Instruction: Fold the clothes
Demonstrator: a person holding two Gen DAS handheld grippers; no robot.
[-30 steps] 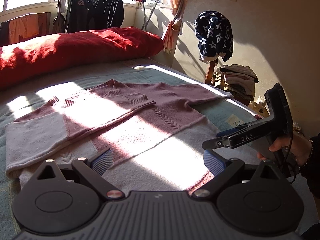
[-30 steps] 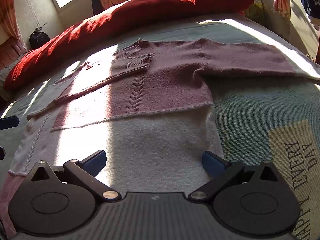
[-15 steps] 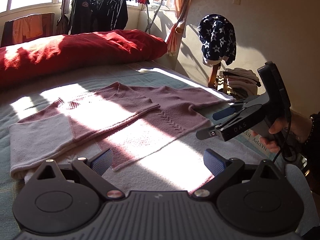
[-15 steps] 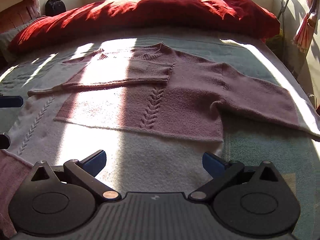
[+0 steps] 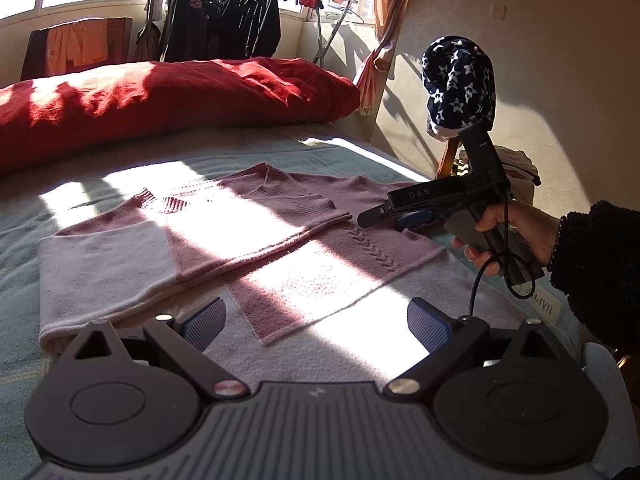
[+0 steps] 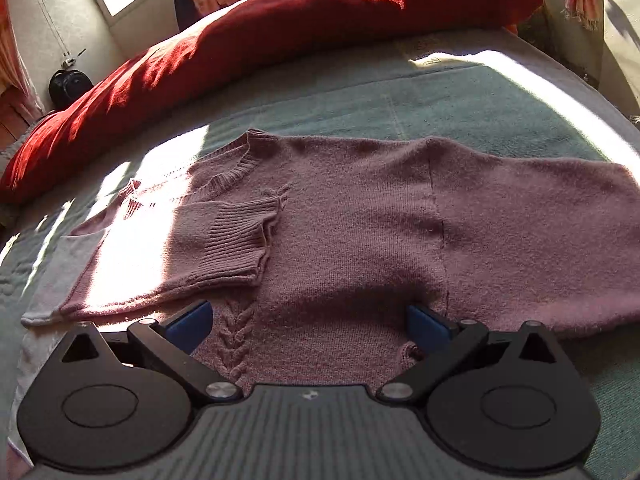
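A mauve and pale grey knit sweater (image 5: 280, 240) (image 6: 360, 232) lies flat on the bed, one sleeve folded across its chest with the ribbed cuff (image 6: 236, 240) near the middle, the other sleeve (image 6: 540, 248) spread out to the right. My left gripper (image 5: 316, 322) hovers open over the sweater's lower part, nothing between its blue pads. My right gripper (image 6: 308, 324) is open low over the sweater's chest, by the cable pattern. In the left wrist view the right gripper (image 5: 384, 216) shows from the side, held by a hand (image 5: 516, 232).
A red duvet (image 5: 160, 100) (image 6: 240, 40) lies across the head of the pale green bedspread (image 6: 440, 92). A clothes rack with dark jackets (image 5: 224, 24) stands by the window. At right, a chair carries a star-print garment (image 5: 460, 80) and stacked clothes.
My right gripper has moved forward and down over the sweater, from near the hem to the chest beside the folded cuff. The left gripper has stayed nearly in place.
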